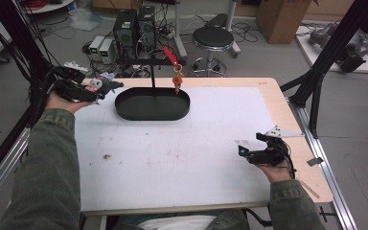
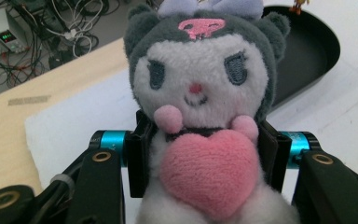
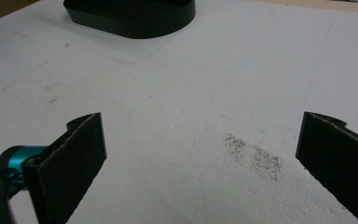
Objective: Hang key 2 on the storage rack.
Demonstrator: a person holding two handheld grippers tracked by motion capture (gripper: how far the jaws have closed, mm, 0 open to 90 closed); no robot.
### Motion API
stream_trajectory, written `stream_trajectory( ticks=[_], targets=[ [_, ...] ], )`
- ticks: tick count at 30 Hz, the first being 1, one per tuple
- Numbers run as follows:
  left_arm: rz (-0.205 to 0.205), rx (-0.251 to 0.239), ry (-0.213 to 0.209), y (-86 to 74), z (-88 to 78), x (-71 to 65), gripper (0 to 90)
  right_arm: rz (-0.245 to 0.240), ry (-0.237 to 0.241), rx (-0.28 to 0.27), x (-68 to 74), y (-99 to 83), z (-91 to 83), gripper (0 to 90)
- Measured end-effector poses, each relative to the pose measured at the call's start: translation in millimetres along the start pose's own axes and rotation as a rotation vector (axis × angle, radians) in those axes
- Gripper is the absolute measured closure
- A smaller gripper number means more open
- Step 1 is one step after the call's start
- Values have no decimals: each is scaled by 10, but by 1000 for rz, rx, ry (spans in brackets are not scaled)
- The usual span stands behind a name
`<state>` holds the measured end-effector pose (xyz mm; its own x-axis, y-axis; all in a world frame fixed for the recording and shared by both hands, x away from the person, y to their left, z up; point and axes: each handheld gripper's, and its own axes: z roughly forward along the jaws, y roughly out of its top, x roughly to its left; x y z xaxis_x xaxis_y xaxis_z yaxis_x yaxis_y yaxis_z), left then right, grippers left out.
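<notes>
A plush toy (image 2: 200,107) with a grey hood, white face and pink heart sits upright between my left gripper's (image 2: 204,156) jaws, which press on its sides. In the high view the left gripper (image 1: 88,88) holds the plush toy (image 1: 96,85) above the table's far left corner, left of the black oval tray (image 1: 152,105). A red key tag with keys (image 1: 176,76) hangs from a stand over the tray. My right gripper (image 1: 249,153) rests low near the table's right edge, and in its own view the right gripper (image 3: 200,149) stands open over bare white board.
The white board (image 1: 182,143) covers most of the wooden table (image 1: 273,96). Beyond the table's far edge are a black stool (image 1: 212,38), computer boxes and cables on the floor. A black frame post (image 1: 316,91) stands at the right.
</notes>
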<state>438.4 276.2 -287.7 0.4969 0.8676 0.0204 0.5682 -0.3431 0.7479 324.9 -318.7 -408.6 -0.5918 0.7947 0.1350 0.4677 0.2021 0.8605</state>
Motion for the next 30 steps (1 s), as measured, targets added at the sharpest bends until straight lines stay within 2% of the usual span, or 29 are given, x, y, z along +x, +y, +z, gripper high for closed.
stream_trajectory(
  ticks=[7,12,19,24,27,30],
  targets=[
    [4,-43,-25,210,-63,-21,495,7,-3,0,0,-4,-5,6],
    [4,-64,-18,370,-96,-9,496,0,-5,1,7,-7,-1,6],
    [43,-30,-3,544,-44,-23,494,5,-8,-1,-9,-20,-17,6],
    [33,8,18,640,65,28,494,13,-6,-5,-5,-23,-39,6],
    [27,4,9,679,137,11,494,17,-8,-10,-11,-27,-44,6],
    [28,26,-6,702,235,-18,494,15,-7,-12,-16,-30,-45,6]
  ],
)
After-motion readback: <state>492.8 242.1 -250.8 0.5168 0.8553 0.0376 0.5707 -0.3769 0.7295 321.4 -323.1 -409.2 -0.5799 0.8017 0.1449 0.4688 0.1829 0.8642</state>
